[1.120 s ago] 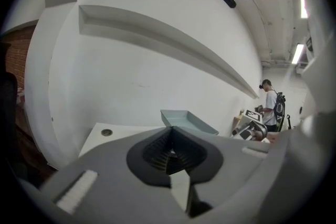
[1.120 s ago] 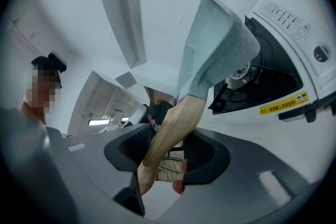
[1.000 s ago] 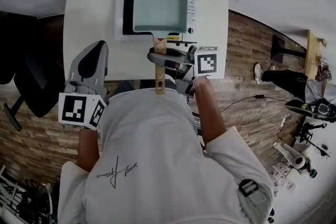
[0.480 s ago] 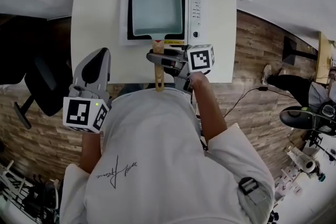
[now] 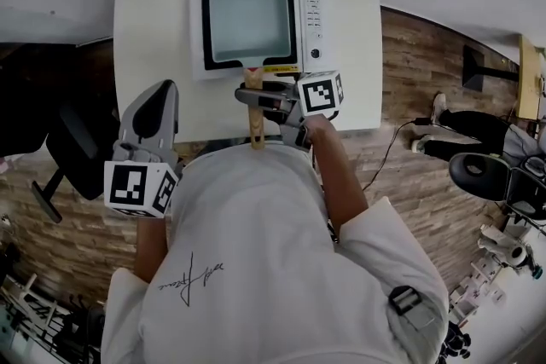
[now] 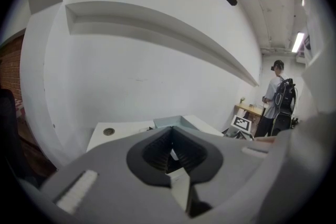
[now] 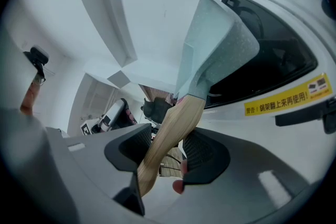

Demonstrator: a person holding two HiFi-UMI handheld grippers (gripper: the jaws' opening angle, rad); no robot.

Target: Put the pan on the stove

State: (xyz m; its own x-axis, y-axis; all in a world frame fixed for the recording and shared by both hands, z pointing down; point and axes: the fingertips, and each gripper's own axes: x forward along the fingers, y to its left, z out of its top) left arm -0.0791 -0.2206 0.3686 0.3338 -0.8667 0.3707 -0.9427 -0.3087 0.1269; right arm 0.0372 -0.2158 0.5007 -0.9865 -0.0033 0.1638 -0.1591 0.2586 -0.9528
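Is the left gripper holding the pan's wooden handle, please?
No, the left gripper has its jaws together with nothing between them, while the right gripper is clamped on the wooden handle.

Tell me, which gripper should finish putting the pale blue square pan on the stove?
Right. The right gripper clamps the wooden handle of the pale blue square pan at the white stove; the left gripper hangs shut, aside.

Pan (image 5: 247,13): square, pale blue-green, raised walls, light wooden handle (image 5: 255,122). Upper centre of head view, over black glass of stove (image 5: 312,13), covering most of it. Handle points down-frame past stove's front edge. Whether base touches glass: cannot tell. Stove: flat, white, button strip on right side, yellow label (image 7: 286,99) on front edge.
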